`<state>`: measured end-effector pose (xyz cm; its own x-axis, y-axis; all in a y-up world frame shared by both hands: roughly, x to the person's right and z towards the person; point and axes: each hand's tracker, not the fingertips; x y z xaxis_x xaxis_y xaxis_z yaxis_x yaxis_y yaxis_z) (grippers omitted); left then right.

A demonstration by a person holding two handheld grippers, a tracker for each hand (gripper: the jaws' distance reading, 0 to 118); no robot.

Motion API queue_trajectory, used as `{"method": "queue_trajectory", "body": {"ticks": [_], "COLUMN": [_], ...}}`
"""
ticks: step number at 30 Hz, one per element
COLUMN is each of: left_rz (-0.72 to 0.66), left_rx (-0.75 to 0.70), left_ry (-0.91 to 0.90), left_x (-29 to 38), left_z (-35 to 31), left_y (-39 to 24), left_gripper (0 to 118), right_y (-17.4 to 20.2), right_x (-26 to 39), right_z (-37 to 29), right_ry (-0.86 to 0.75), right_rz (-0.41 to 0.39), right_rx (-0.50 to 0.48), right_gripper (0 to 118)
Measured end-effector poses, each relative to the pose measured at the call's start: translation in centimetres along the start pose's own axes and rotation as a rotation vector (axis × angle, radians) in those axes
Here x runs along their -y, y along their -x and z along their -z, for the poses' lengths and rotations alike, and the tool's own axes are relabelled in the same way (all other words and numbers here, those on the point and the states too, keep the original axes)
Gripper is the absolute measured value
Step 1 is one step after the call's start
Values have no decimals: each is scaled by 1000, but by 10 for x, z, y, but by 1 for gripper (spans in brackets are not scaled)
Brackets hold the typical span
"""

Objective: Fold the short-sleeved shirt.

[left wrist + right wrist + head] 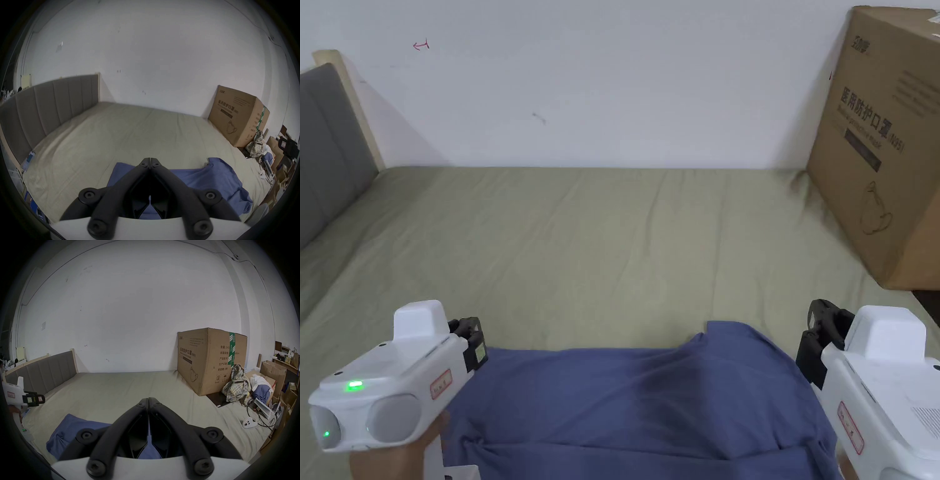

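Between my grippers the shirt (637, 400) lies on the bed (600, 250); left gripper (150, 160) and right gripper (148, 400) both have jaws together, clamping nothing I can see.

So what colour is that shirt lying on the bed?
The shirt is plain blue, clearest in the head view.

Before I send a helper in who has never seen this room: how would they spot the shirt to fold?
Find the bed with the olive-green sheet and the big cardboard box at its right side. The blue shirt lies rumpled at the near edge, the one blue cloth on that sheet.
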<state>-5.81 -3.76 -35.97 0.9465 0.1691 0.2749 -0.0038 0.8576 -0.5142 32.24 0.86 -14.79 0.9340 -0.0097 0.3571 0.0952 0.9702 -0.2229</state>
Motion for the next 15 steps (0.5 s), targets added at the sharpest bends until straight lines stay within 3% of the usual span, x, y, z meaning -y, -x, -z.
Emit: {"method": "queue_trajectory", "body": {"ticks": [7, 8, 10, 12, 13, 15], "left_rz": [34, 41, 31, 32, 26, 35], "left_rx": [-36, -35, -70, -74, -92, -140], "left_ry": [215, 263, 352, 431, 466, 508], "left_x": [-13, -14, -10, -7, -2, 6], "left_z": [107, 124, 154, 182, 194, 217], "left_y": [38, 44, 54, 62, 66, 71], "left_gripper": [0, 5, 43, 93, 103, 105], "right_y": [5, 6, 6, 6, 6, 6], "right_x": [5, 7, 10, 14, 16, 20], "right_z": [47, 55, 69, 81, 87, 98], "right_ry": [48, 57, 77, 96, 107, 126], "right_rz": [-26, -30, -35, -36, -39, -50], "right_rx": [1, 2, 8, 11, 14, 24], "right_gripper": [0, 0, 0, 0, 0, 0]}}
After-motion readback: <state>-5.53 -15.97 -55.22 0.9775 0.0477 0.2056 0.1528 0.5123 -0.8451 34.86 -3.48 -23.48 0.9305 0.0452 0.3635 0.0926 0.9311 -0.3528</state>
